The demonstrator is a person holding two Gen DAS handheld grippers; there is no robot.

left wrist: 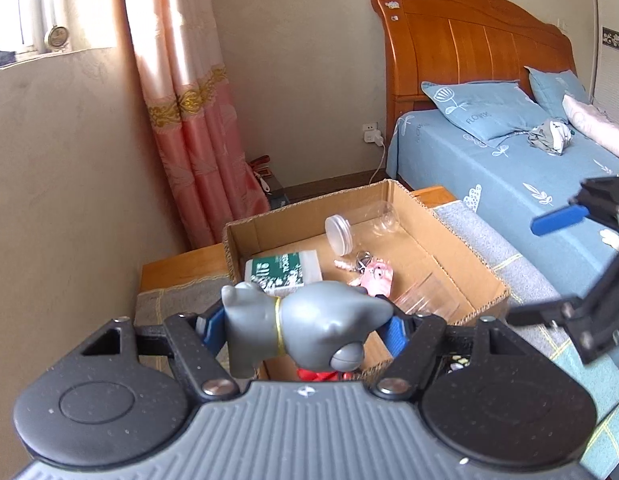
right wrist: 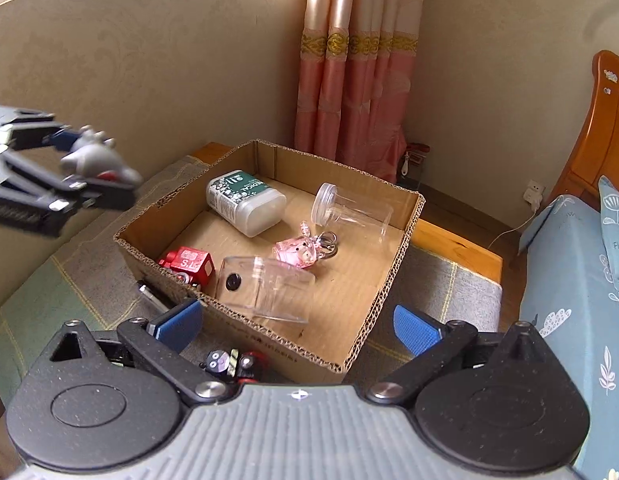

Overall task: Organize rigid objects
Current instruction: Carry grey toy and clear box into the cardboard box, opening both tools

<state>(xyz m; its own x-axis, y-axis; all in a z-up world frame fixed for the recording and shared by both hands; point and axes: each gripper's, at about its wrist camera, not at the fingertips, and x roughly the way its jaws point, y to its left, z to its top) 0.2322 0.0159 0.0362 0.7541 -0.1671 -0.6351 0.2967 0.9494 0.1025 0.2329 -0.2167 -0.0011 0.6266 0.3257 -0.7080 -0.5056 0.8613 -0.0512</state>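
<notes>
Below the right gripper point(right wrist: 297, 326), jaws wide and empty, dark toys point(right wrist: 233, 364) sit half-hidden; left gripper point(left wrist: 305, 326) clamps a grey figure point(left wrist: 309, 320).

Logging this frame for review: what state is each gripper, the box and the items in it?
left gripper: shut on grey toy figure
right gripper: open, empty
cardboard box: open-topped
clear jar: lying down, lid on
green-label bottle: lying down

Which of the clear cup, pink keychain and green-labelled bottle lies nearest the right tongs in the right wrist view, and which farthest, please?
1. Clear cup, on its side at the box's near edge.
2. Pink keychain, mid-box.
3. Green-labelled bottle, far left of the box.
</notes>
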